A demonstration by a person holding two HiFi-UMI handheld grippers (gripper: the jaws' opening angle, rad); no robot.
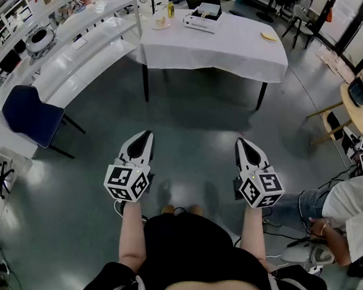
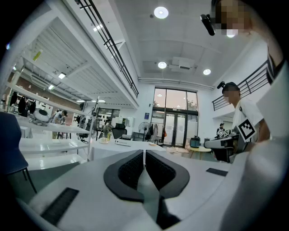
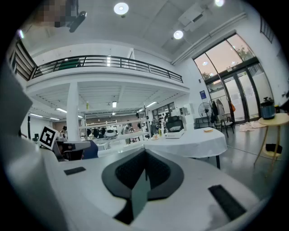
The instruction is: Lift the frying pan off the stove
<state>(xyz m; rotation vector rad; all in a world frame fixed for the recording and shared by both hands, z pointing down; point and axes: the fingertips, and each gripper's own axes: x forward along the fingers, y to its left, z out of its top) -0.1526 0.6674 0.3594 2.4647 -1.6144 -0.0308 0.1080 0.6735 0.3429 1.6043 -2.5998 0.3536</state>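
I cannot make out a frying pan or a stove in any view. My left gripper (image 1: 145, 135) is held at waist height over the grey floor, jaws shut with nothing between them; the left gripper view shows its dark pads (image 2: 134, 170) meeting. My right gripper (image 1: 239, 143) hangs level with it to the right, also shut and empty, and its pads (image 3: 156, 171) are closed together in the right gripper view. Both point toward a white-clothed table (image 1: 224, 48) a few steps ahead. On that table lie a flat white appliance (image 1: 202, 18), a small plate (image 1: 160, 22) and a yellow bottle (image 1: 171, 9).
A blue chair (image 1: 34, 114) stands at the left beside long white benches (image 1: 82, 52). A round wooden side table (image 1: 360, 113) with a dark pot (image 1: 359, 91) is at the right. A seated person (image 1: 353, 213) is close at my lower right, with cables on the floor.
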